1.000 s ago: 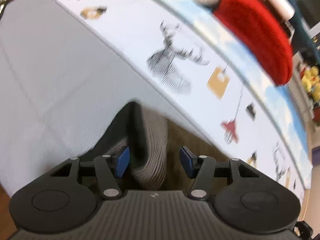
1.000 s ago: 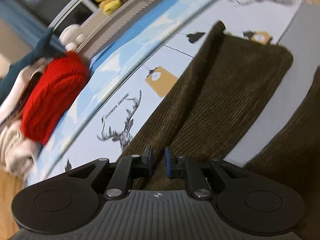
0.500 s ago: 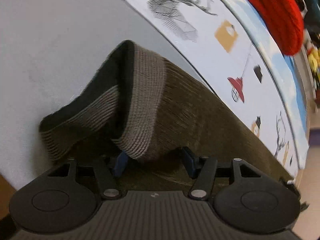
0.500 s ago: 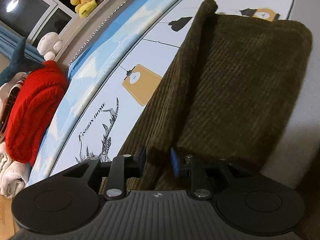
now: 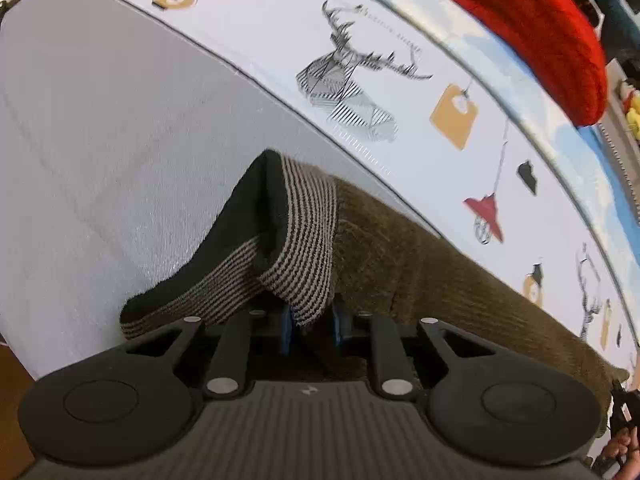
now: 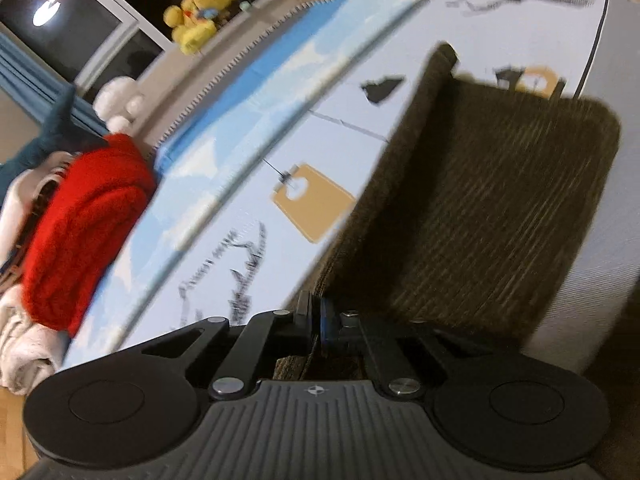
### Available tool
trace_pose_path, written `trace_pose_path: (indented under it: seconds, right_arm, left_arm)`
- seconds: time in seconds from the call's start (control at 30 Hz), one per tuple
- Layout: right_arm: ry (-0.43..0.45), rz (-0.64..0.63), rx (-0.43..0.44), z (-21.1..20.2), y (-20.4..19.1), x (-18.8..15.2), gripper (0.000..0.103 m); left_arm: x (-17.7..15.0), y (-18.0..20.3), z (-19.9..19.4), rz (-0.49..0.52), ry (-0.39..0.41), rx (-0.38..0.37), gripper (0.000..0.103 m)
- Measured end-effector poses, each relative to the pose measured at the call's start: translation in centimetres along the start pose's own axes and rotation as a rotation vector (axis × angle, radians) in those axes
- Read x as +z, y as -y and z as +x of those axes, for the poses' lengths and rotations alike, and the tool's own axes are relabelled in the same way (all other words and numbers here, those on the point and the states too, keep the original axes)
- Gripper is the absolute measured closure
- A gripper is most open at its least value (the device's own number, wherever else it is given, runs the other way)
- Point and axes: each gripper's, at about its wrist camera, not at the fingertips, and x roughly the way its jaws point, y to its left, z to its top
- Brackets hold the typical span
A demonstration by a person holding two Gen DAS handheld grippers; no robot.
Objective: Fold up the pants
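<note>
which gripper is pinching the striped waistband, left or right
The left gripper: its pads have just closed on the striped ribbed waistband. The right gripper instead pinches the plain brown corduroy edge of the pants.

I note dark olive-brown corduroy pants (image 5: 420,264), waistband (image 5: 308,236) striped tan and black beside them, white sheet (image 5: 280,40) under the pants printed with black deer and mustard tags, red knit (image 6: 80,220) beyond the sheet

Readable text: none from where I sit | pale printed bedsheet with stag drawings (image 5: 400,32): lettering beside the antlers, too blurred for me to read in either wrist view | no labels, brands or numbers legible
</note>
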Motion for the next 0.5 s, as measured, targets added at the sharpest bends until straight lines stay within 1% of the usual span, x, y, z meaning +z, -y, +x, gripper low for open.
trace_pose_path:
  seconds: [0.1, 0.17, 0.23, 0.37, 0.43, 0.5]
  right_arm:
    - [0.004, -0.005, 0.013, -3.7, -0.1, -0.1, 0.100]
    - [-0.006, -0.024, -0.007, -6.8, 0.0, -0.5, 0.100]
    - [-0.011, -0.014, -0.024, -10.0, 0.5, -1.4, 0.101]
    - [-0.048, 0.018, -0.069, -16.4, 2.9, -4.5, 0.101]
    - [-0.081, 0.025, -0.088, -18.5, 4.6, -6.3, 0.101]
    - [-0.136, 0.061, -0.110, -19.8, 6.9, -8.5, 0.101]
  left_arm:
    - [0.0, -0.3, -1.7, 0.025, 0.050, -0.013, 0.083]
    - [0.0, -0.8, -2.7, 0.041, 0.072, -0.013, 0.084]
    - [-0.2, -1.8, -3.8, 0.039, 0.082, -0.026, 0.085]
    - [-0.5, -4.3, -5.9, 0.046, 0.090, -0.064, 0.085]
    - [-0.7, -5.1, -6.3, 0.083, 0.084, -0.054, 0.085]
    - [-0.9, -5.6, -5.9, 0.123, 0.058, -0.020, 0.085]
